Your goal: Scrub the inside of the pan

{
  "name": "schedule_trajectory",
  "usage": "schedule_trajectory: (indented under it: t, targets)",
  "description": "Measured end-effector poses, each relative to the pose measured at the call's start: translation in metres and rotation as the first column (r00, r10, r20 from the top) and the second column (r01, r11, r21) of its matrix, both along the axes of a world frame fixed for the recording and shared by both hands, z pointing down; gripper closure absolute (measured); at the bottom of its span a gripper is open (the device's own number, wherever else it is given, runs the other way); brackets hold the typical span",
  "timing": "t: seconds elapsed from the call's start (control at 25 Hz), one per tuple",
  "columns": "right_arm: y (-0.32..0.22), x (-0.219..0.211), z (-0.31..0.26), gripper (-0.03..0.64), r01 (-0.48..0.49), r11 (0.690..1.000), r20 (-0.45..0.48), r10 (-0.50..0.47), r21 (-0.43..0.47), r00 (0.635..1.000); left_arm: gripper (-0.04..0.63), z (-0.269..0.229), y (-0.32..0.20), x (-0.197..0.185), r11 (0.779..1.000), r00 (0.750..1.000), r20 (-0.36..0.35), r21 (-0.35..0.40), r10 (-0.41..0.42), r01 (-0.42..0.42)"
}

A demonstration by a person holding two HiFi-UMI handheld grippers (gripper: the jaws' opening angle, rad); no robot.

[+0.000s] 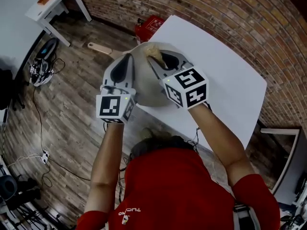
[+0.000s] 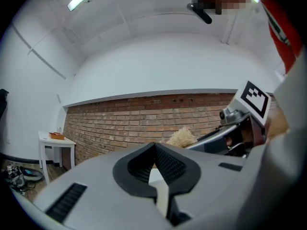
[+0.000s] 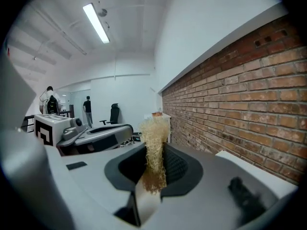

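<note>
Two tongs: I hold one pair in each hand, both stretched over the pan point(image 1: 144, 87) from my side of the white bench point(image 1: 225, 80).
Pan: grey and round, it sits on the bench's left corner, close to the edge. Much of it lies under the two tongs.
Handle: a pale wooden handle point(image 1: 99, 47) appears to jut from the pan's far-left side, out over the wood floor.
Left tongs point(image 1: 128, 59): narrow, with the dark pads pressed together at their tips and nothing visible between them. They lie over the pan's left part; I cannot tell whether they touch it.
Right tongs point(image 1: 160, 58): clamped on a straw-coloured scrub pad point(image 1: 154, 51), whose frayed fibres stand up out of the pads. The pad is at the pan's far side.
Spacing: the two tongs lie near each other, with the bare middle of the pan showing between them.
Surroundings: a brick wall point(image 1: 201, 8) runs behind the bench. A red box point(image 1: 147, 27) sits on the floor at the wall's foot, just beyond the bench's far corner. A small white table point(image 1: 53, 4) stands well off to my left, with tangled cables point(image 1: 43, 66) on the floor near it.
Background: in the right gripper view, a person point(image 3: 88, 110) stands far down the room beside an office chair point(image 3: 114, 113).
</note>
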State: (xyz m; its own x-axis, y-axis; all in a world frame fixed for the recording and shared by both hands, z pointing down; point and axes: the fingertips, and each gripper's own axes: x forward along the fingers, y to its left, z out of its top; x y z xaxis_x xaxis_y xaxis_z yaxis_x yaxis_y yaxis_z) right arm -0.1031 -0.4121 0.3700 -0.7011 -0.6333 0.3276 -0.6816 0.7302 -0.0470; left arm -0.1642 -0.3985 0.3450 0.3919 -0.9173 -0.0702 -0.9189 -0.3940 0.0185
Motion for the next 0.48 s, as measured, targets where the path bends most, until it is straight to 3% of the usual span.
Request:
schedule_trajectory:
  t: [0.16, 0.48]
  targets:
    - [-0.022, -0.018, 0.030, 0.529, -0.012, 0.997, -0.070, 0.007, -0.076, 0.998, 0.581, 0.015, -0.020, -0.016, 1.000, 1.000, 0.004, -0.021, 0.009, -0.009]
    - [-0.042, -0.043, 0.106, 0.529, 0.024, 0.964, -0.236, -0.089, -0.265, 0.968, 0.581, 0.026, -0.046, -0.030, 0.999, 1.000, 0.000, -0.032, -0.024, 0.024]
